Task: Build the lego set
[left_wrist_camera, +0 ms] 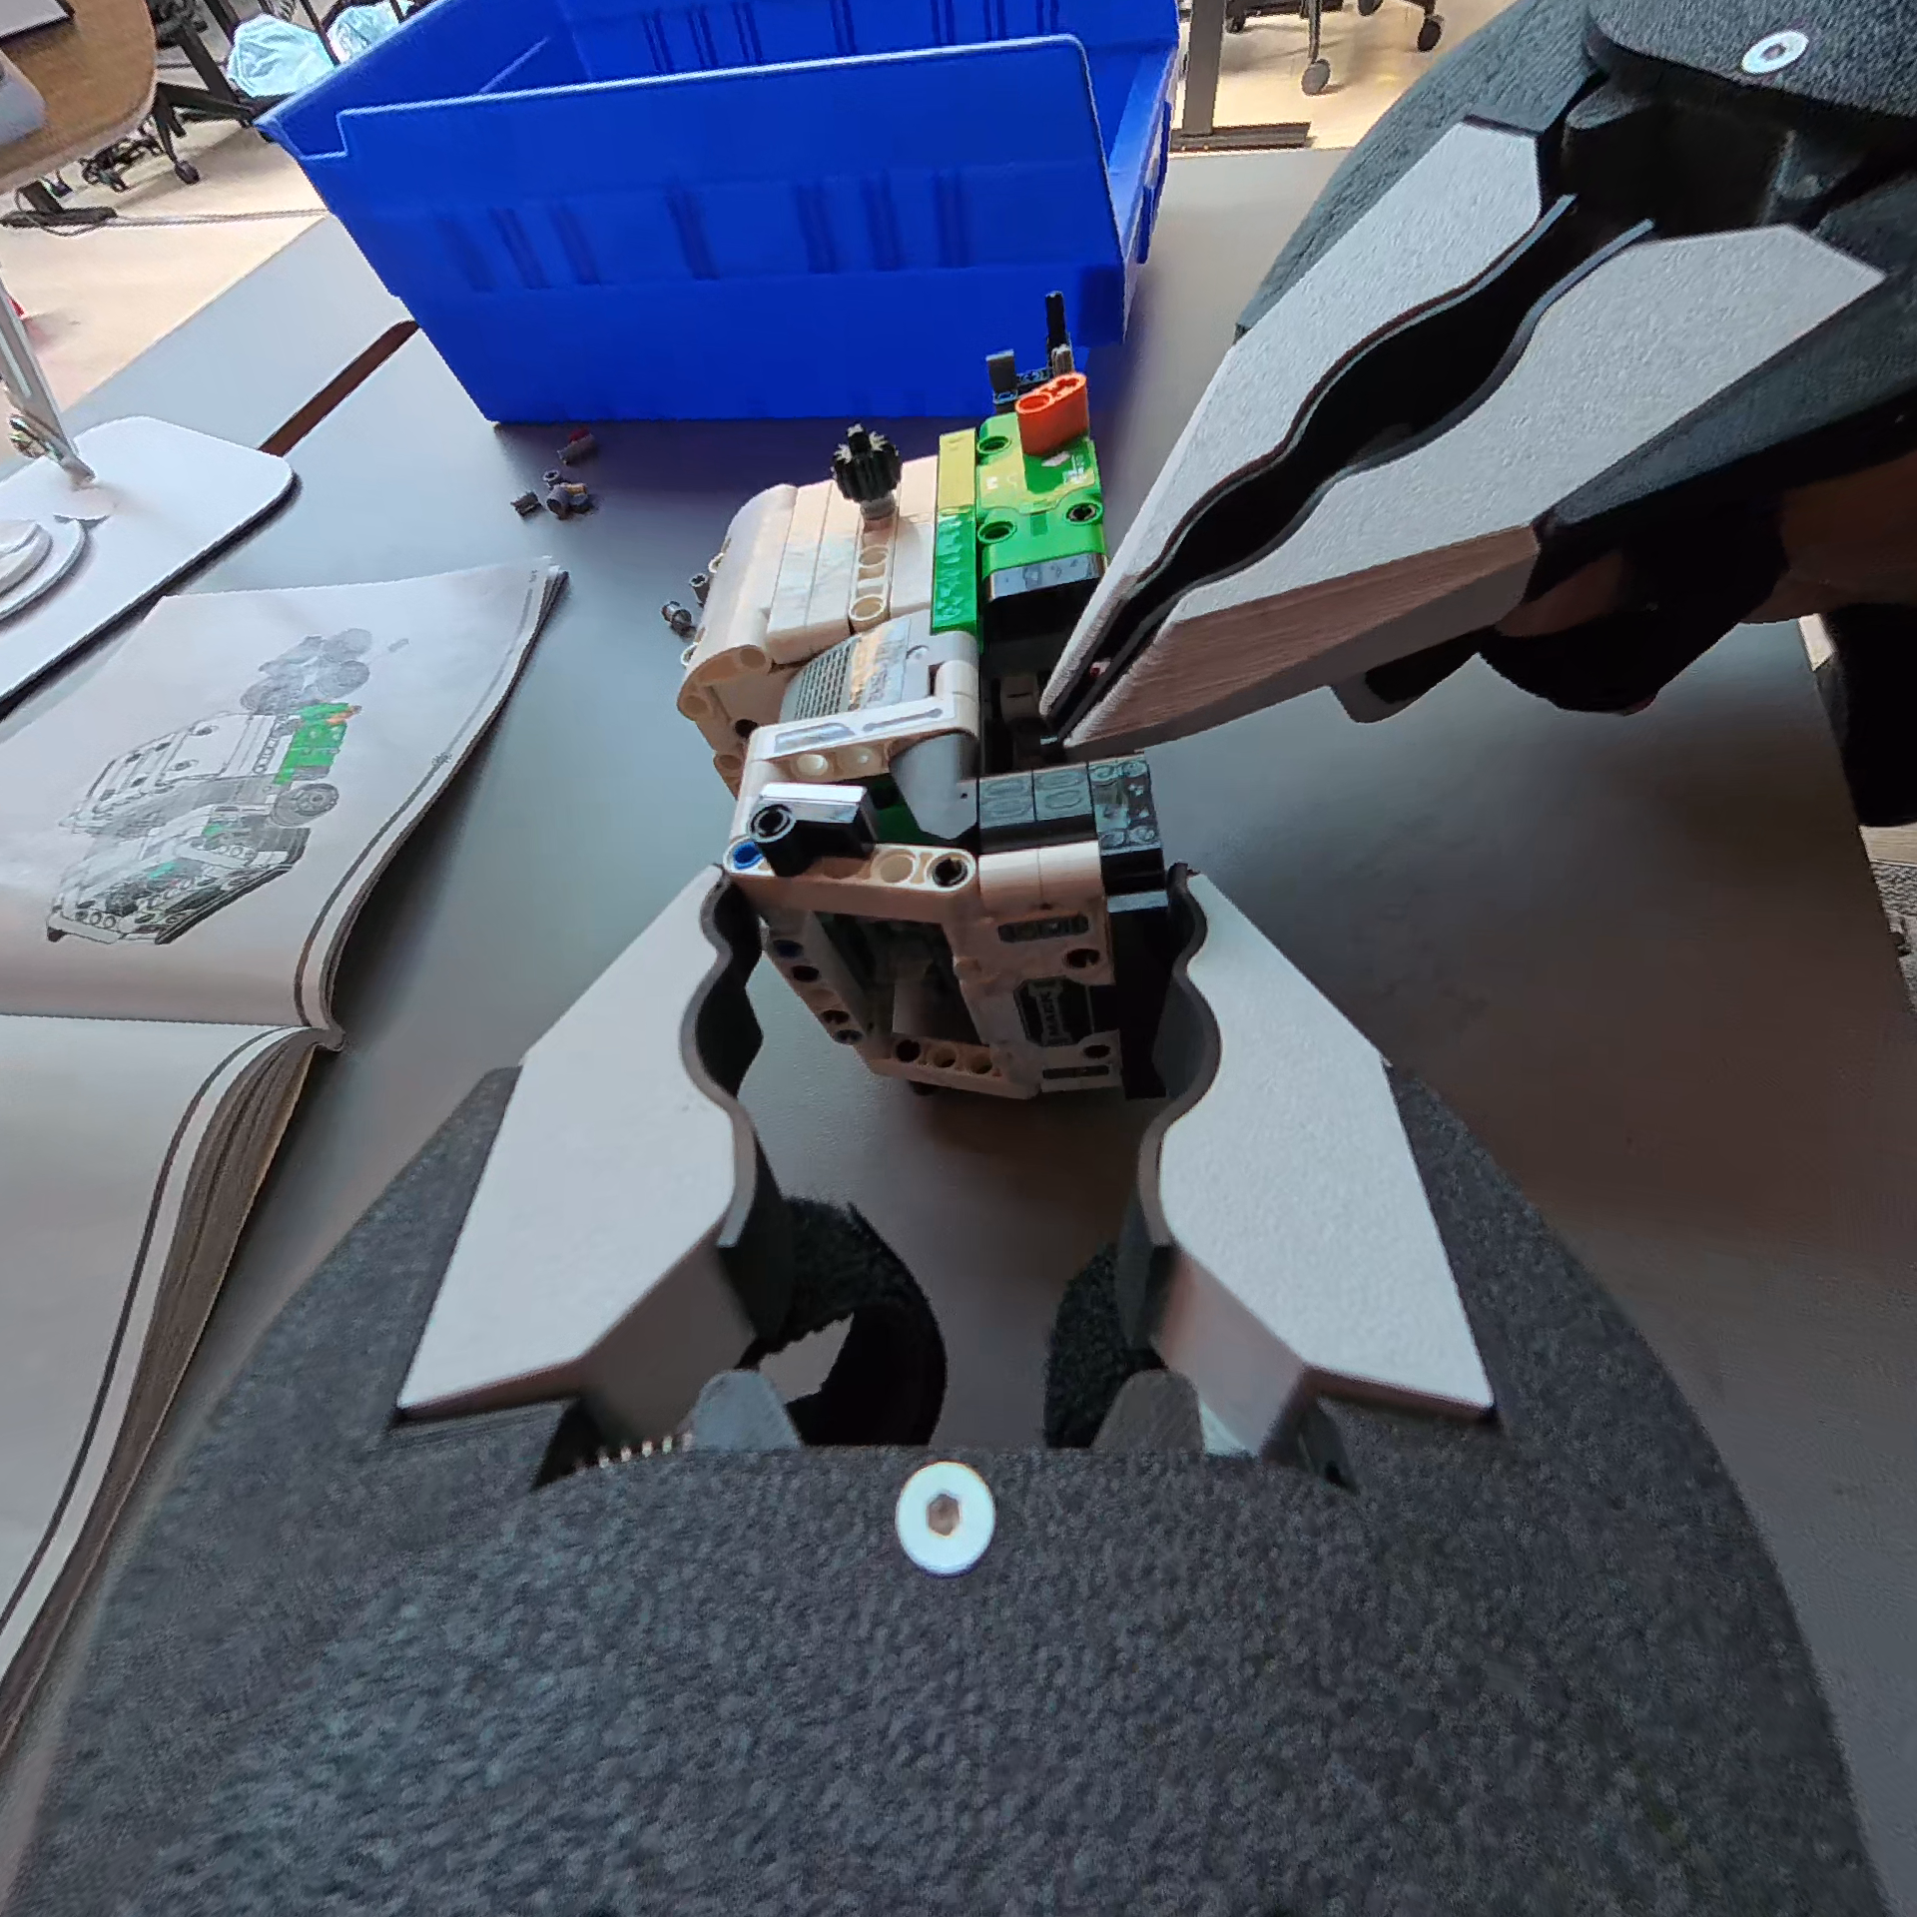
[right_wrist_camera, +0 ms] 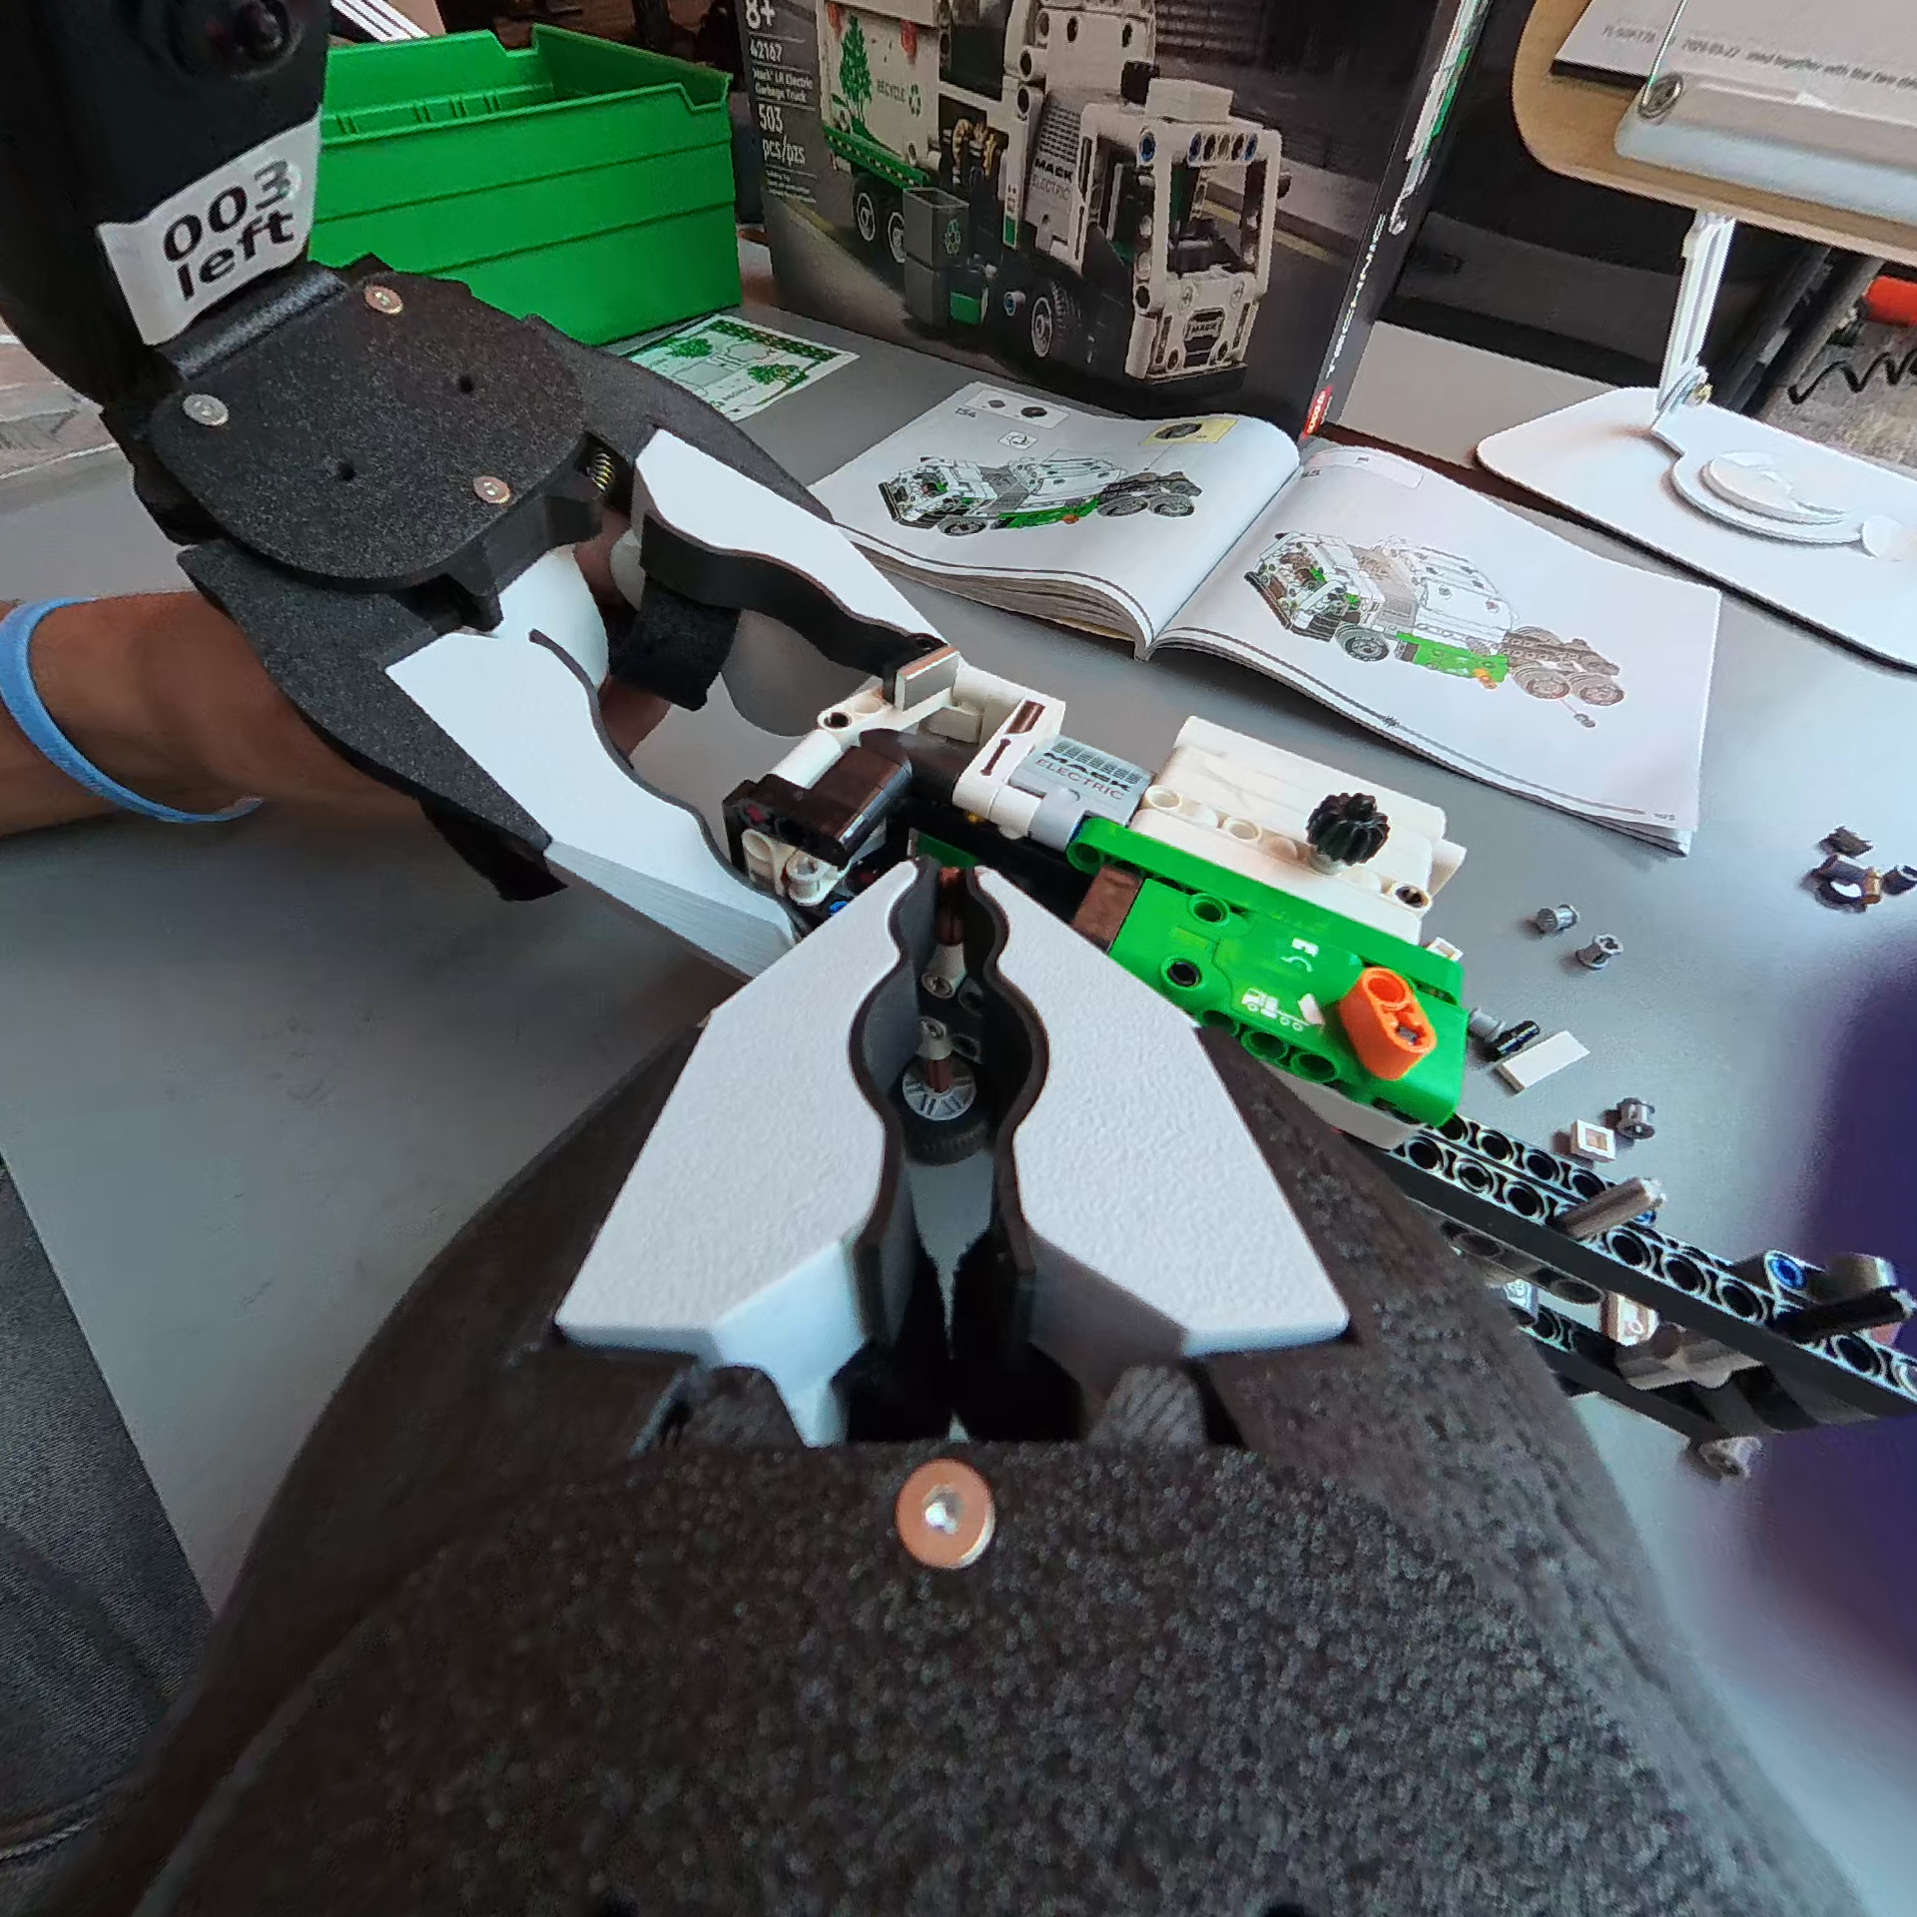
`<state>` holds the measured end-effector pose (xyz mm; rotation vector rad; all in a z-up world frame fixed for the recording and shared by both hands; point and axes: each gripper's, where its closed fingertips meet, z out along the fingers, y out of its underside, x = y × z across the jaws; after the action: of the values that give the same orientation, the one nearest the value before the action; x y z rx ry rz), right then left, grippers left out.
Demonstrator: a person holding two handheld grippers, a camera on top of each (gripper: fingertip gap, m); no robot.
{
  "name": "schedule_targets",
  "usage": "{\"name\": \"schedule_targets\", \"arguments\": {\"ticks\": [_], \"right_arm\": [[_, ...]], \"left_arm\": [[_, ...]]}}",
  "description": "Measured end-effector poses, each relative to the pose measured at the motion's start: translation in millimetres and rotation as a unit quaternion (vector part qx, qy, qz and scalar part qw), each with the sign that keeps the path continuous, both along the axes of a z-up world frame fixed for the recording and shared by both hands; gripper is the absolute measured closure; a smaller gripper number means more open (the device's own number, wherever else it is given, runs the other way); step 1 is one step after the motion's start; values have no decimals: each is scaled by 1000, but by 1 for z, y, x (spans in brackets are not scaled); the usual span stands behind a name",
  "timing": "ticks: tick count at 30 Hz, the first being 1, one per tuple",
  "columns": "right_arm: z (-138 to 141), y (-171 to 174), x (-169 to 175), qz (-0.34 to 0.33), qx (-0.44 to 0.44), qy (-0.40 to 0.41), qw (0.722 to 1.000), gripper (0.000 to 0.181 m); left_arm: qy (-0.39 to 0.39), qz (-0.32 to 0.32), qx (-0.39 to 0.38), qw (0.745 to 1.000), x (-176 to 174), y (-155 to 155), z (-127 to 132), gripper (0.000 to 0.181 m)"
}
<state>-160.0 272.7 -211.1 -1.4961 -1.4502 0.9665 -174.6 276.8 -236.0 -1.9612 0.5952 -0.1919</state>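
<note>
The lego truck model (left_wrist_camera: 913,622), white, green and black, lies on the grey table. It carries an orange connector (left_wrist_camera: 1053,399) and a black gear (left_wrist_camera: 864,467). My left gripper (left_wrist_camera: 954,903) is shut on the model's cab end, one finger on each side. My right gripper (right_wrist_camera: 946,877) is closed on a small dark-red piece (right_wrist_camera: 949,913), with its tips against the model just behind the cab. The right gripper also shows in the left wrist view (left_wrist_camera: 1058,726). The left gripper (right_wrist_camera: 845,799) shows in the right wrist view, clamping the cab. The model's (right_wrist_camera: 1276,965) black beam frame (right_wrist_camera: 1660,1245) trails off to the right.
A blue bin (left_wrist_camera: 726,207) stands behind the model. An open instruction booklet (left_wrist_camera: 259,726) lies to the left. A green bin (right_wrist_camera: 519,176), the set's box (right_wrist_camera: 1089,207) and a white stand base (right_wrist_camera: 1712,488) are farther off. Small loose pieces (right_wrist_camera: 1857,871) lie scattered near the model. Left and right tips are no more than a few centimetres apart.
</note>
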Motion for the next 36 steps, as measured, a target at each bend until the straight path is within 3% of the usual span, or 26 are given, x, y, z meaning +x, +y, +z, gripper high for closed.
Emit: {"name": "schedule_targets", "arguments": {"ticks": [9,21,36], "right_arm": [[-1,0,3,2,18,-2,1000,178],[-4,4,5,-15,47,-13,999,178],[-3,-1,1,-23,52,-22,998,178]], "left_arm": [[22,-5,11,1000,1,0,2,105],[-7,-9,14,1000,4,2,1,104],[39,-20,9,999,-2,0,3,106]]}}
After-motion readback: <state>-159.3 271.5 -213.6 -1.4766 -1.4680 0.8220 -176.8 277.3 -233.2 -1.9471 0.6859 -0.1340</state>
